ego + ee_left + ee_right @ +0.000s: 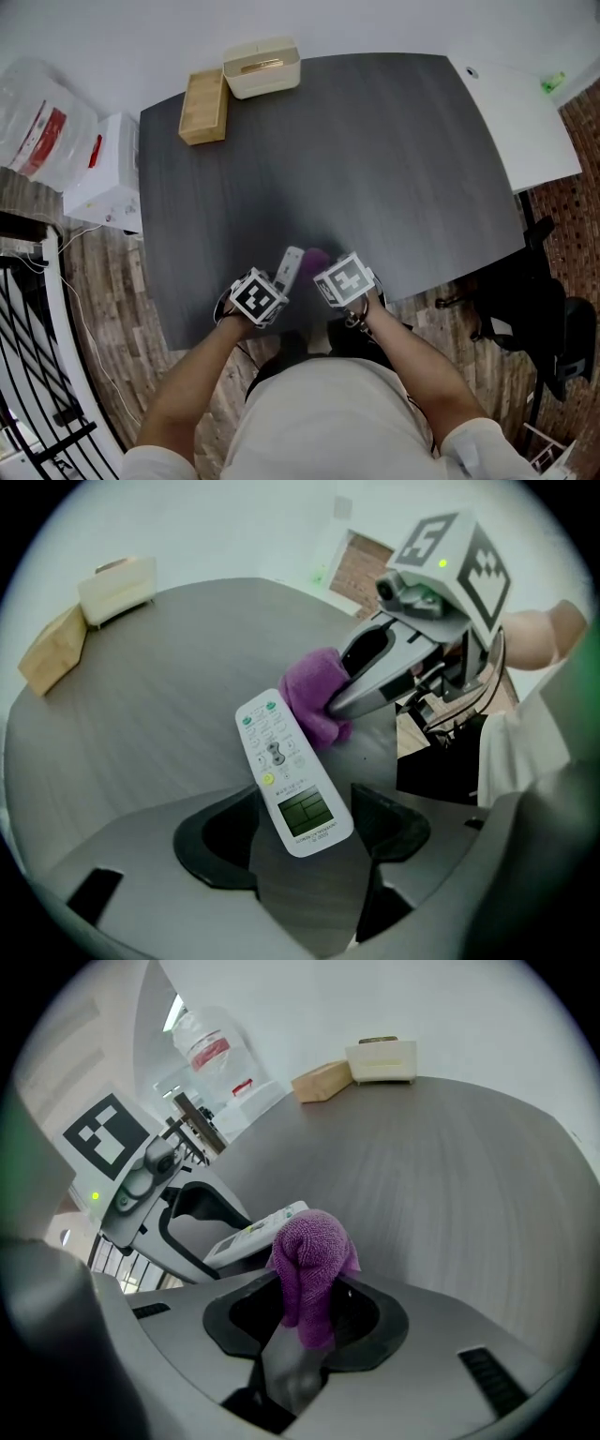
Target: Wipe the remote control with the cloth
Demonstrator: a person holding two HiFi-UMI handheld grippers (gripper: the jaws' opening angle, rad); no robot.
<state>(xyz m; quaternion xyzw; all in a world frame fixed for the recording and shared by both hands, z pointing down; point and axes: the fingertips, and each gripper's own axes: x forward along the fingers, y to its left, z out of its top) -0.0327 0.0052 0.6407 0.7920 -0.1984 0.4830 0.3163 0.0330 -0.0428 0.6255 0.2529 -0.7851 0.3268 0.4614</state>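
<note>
Dark grey counter over a plank floor, with a wooden box and a cream case well apart at its far left corner. The work itself sits at the middle of the near edge. The left tongs stand wide, closed across the display end of the remote control, so the button end juts out free above the counter. The right tongs pinch a bunched purple cloth, and its fold touches the right side of that button end.

The likeliest trouble is leverage. The remote is gripped only at one end, so a firm push from the cloth on the far end could twist it between the pads. It could then slip out onto the counter or, this close to the near edge, down to the floor. The cloth is held by a narrow fold, and a dragging stroke may tug it loose. Because it is bunched so tightly it covers little surface, so parts of the face — or the whole back — could go unwiped.
</note>
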